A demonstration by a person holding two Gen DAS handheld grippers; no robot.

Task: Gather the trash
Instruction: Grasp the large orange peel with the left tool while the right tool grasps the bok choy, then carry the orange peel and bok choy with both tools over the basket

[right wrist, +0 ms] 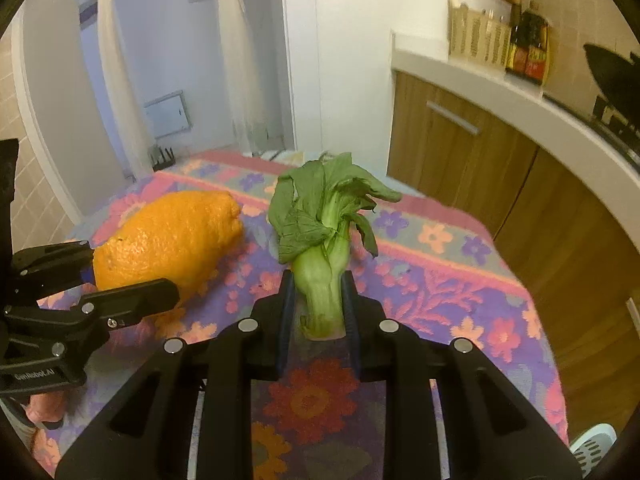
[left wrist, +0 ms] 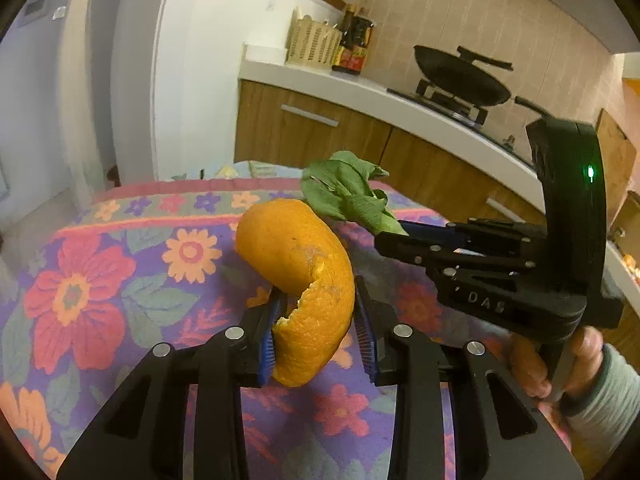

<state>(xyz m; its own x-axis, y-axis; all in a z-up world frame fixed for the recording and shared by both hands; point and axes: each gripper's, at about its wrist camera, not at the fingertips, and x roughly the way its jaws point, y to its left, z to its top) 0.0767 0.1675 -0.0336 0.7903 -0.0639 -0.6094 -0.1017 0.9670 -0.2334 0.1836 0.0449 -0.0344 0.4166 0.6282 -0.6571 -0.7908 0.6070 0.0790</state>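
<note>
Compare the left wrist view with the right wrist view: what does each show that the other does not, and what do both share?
Only the left wrist view shows the orange peel's torn edge, a hand on the right gripper's handle, and the whole wok. Only the right wrist view shows the bok choy's pale stem clamped in the right gripper. Both show the left gripper closed on the peel, and the floral tablecloth.
</note>
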